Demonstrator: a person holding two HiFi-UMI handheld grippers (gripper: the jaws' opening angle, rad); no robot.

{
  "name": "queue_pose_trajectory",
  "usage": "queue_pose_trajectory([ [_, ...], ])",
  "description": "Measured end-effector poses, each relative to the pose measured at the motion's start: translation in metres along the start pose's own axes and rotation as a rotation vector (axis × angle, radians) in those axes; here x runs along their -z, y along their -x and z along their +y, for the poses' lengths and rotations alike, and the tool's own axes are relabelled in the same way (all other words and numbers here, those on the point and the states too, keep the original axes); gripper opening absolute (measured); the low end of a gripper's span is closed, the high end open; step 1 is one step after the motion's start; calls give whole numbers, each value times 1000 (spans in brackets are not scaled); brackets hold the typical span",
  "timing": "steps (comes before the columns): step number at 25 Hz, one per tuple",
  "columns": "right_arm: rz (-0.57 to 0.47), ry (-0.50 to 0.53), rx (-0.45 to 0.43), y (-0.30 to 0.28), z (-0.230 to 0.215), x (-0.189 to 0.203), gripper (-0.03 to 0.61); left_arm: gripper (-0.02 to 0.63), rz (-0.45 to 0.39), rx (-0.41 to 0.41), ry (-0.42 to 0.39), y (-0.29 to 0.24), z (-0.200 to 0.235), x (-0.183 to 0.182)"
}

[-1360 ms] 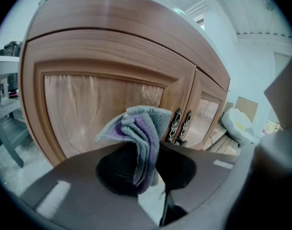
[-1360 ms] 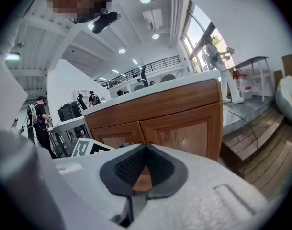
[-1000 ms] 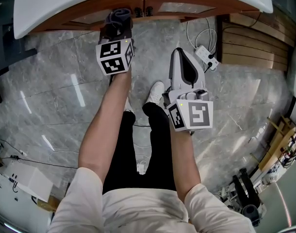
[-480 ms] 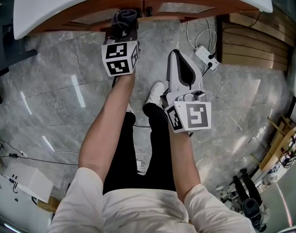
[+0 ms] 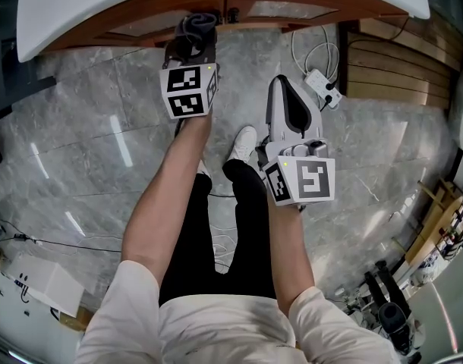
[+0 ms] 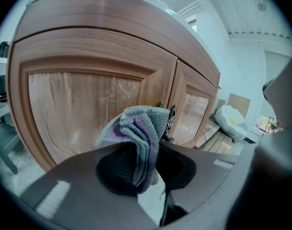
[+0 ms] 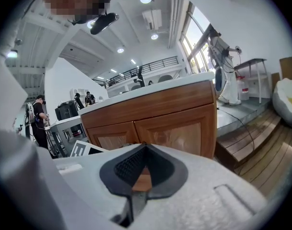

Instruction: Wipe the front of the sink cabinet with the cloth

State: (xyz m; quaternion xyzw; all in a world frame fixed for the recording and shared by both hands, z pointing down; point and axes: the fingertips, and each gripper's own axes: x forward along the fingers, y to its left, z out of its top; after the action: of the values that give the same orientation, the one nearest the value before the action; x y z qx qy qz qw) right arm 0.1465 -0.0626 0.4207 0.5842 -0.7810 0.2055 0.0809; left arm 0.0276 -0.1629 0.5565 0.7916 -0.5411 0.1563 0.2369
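The wooden sink cabinet [image 5: 178, 17] runs along the top of the head view under a white counter; its two panelled doors [image 6: 84, 104] fill the left gripper view. My left gripper [image 5: 192, 44] is shut on a folded grey and purple cloth [image 6: 139, 138], which sticks out past the jaws close to the left door, near the dark door handles [image 6: 169, 123]. Whether the cloth [image 5: 196, 26] touches the wood I cannot tell. My right gripper [image 5: 291, 105] hangs back over the floor, shut with nothing between its jaws, and faces the cabinet [image 7: 174, 123] from a distance.
A white power strip [image 5: 322, 88] with a cable lies on the marble floor at the right of the cabinet. Wooden steps [image 5: 391, 63] stand at the right. The person's legs and white shoes [image 5: 243, 144] are below the grippers. People stand far off at the left [image 7: 38, 119].
My left gripper moved right and slightly up along the cabinet front with the cloth between one second and half a second ago, then held still. The right gripper barely shifted.
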Motion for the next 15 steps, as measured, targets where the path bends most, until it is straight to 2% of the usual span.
queue_pose_trajectory([
  [15, -12, 28, -8, -12, 11, 19, -3, 86, -12, 20, -23, -11, 7, 19],
])
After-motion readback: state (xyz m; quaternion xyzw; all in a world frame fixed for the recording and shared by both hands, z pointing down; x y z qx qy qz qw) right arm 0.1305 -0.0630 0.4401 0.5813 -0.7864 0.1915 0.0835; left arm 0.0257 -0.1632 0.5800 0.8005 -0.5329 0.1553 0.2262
